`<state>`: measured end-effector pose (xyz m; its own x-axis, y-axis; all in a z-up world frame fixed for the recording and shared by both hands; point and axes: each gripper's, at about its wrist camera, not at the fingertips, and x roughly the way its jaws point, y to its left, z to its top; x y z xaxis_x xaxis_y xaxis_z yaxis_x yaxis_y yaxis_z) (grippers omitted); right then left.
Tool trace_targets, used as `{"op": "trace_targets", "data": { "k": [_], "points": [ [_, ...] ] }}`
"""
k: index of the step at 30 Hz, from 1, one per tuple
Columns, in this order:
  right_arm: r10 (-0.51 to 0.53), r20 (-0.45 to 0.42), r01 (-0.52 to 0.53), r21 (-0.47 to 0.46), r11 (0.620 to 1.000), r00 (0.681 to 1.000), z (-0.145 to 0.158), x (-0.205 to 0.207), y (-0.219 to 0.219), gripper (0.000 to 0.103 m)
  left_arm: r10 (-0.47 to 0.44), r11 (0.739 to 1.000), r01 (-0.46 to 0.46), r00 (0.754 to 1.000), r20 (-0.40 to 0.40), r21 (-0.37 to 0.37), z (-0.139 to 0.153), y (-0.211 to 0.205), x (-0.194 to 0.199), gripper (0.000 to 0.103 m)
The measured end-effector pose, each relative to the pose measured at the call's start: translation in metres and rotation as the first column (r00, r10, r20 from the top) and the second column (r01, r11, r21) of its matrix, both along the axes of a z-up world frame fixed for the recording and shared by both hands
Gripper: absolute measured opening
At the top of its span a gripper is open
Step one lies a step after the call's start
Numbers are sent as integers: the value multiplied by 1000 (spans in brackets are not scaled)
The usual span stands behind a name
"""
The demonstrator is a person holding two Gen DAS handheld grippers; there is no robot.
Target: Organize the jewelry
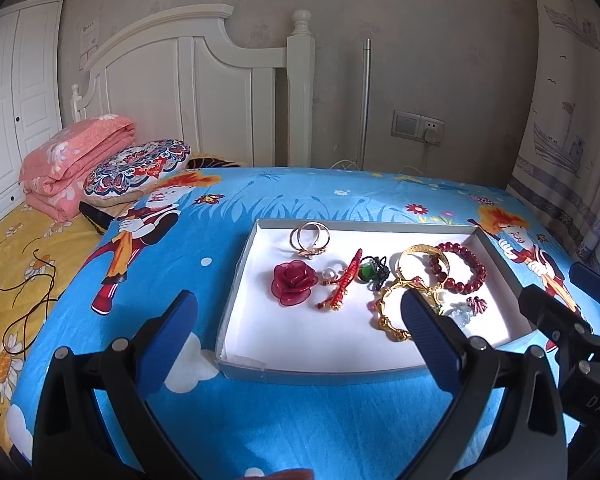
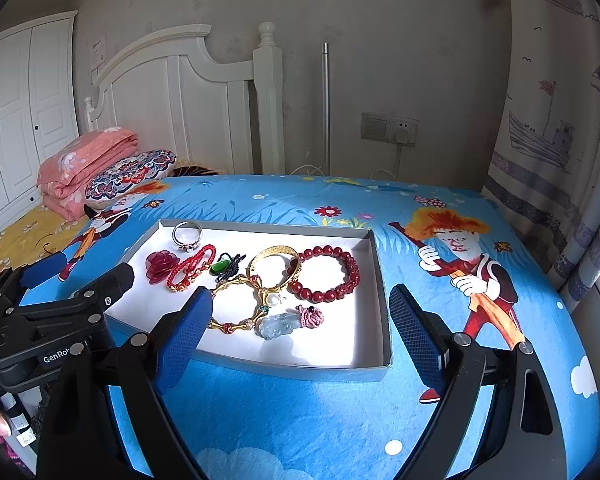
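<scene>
Bed (image 1: 260, 420) bears tray (image 1: 236, 308); jewelry (image 2: 276, 280) is gathered inside it. Left gripper (image 1: 300, 312) and right gripper (image 2: 300, 316) are held wide apart, empty. Sorting or finished cannot be settled.

Left gripper (image 1: 296, 312), right gripper (image 2: 302, 308): jaws spread wide, empty.

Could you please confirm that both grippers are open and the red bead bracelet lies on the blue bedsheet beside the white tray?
Not quite: the right wrist view shows the red bead bracelet lying inside the white tray, not on the blue bedsheet. Both the left gripper and right gripper are open.
</scene>
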<state>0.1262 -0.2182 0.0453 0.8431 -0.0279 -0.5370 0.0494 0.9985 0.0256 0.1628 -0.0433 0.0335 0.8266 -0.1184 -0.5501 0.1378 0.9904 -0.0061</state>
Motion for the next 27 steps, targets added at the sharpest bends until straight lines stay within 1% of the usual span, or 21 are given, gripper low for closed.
{"op": "trace_targets", "data": {
  "k": [27],
  "points": [
    [-8, -18, 8, 14, 1000, 1000, -5, 3, -5, 84, -9, 1000, 9, 1000, -4, 10, -1, 3, -4, 98]
  ]
}}
